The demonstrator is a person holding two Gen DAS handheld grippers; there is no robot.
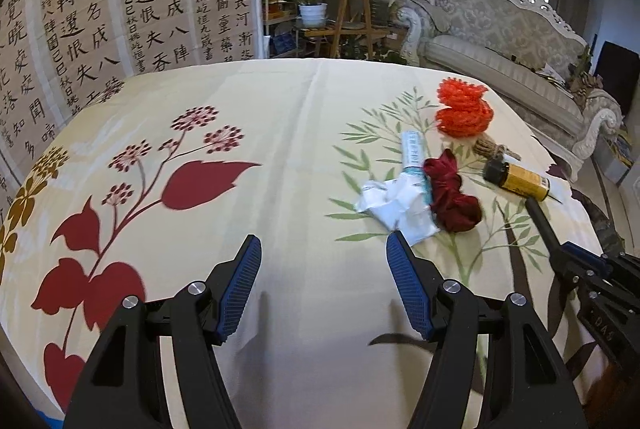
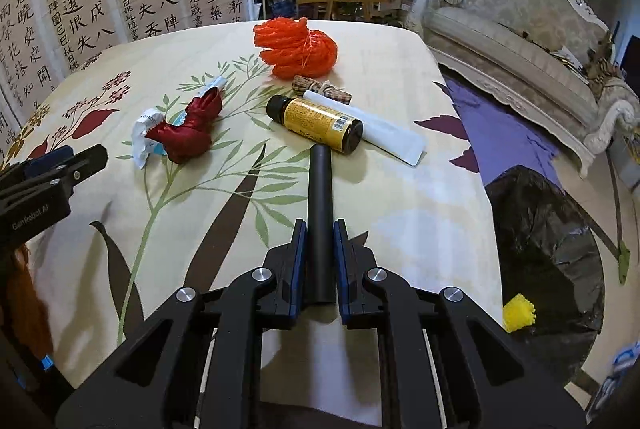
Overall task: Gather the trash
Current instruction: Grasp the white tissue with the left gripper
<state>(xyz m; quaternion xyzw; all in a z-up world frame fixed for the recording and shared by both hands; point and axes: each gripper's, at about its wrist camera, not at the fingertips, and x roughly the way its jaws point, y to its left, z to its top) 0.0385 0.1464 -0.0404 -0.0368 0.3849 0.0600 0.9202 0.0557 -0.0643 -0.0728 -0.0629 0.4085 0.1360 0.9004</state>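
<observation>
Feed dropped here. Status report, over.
Right gripper shut on black tube. Left gripper open, empty. Yellow bottle, red cloth, orange netting on table. Nothing blocking.

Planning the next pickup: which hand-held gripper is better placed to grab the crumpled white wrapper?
Left. The left hand-held gripper is open and empty, with the white wrapper just past its right finger. The right hand-held gripper is shut on a black tube.

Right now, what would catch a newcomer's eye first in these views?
The bright orange bundle of plastic mesh at the far end of the floral tablecloth stands out most. Next, the right claw, shut on a slim black tube that points at the yellow-labelled dark bottle. A black rubbish bag sits beside the table.
</observation>
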